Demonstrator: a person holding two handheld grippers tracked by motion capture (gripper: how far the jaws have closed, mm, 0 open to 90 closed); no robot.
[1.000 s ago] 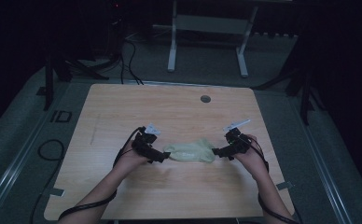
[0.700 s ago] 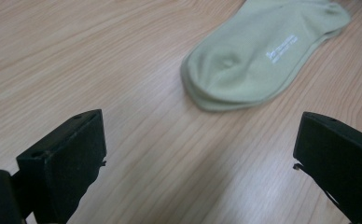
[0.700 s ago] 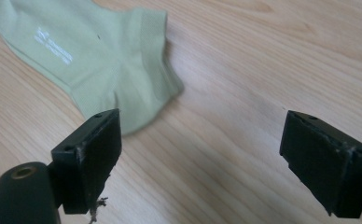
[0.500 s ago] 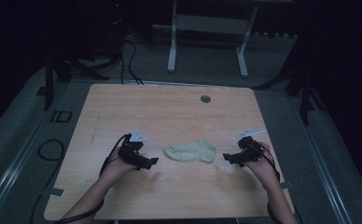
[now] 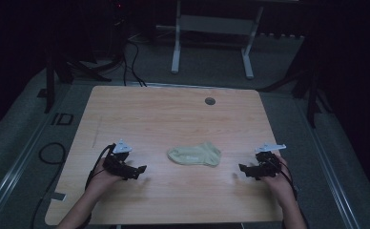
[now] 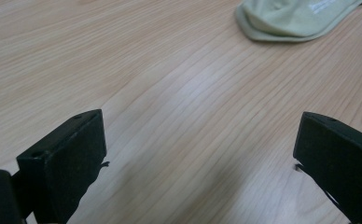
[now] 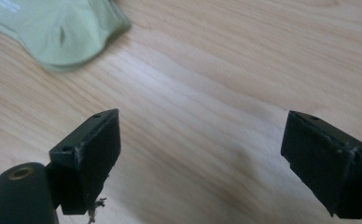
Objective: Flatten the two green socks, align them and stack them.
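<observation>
Both grippers now drawn back from sock [image 5: 194, 154], one to each side; second ago both were at its ends. Sock lies alone, lower centre of frame on counter [image 5: 173, 114], folded flat, touching neither gripper.

Left gripper [image 5: 138, 171], lower left: jaws wide apart, holding nothing. Right gripper [image 5: 243, 169], lower right: jaws wide apart, holding nothing.

Judgement: release made, folding step probably finished.

Count: one sock, two grippers, one round grommet [image 5: 210, 101] in upper part of counter.

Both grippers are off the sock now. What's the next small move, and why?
Probably rest: the green sock lies folded on the table, and the left gripper and right gripper sit open, apart from it on either side.
</observation>
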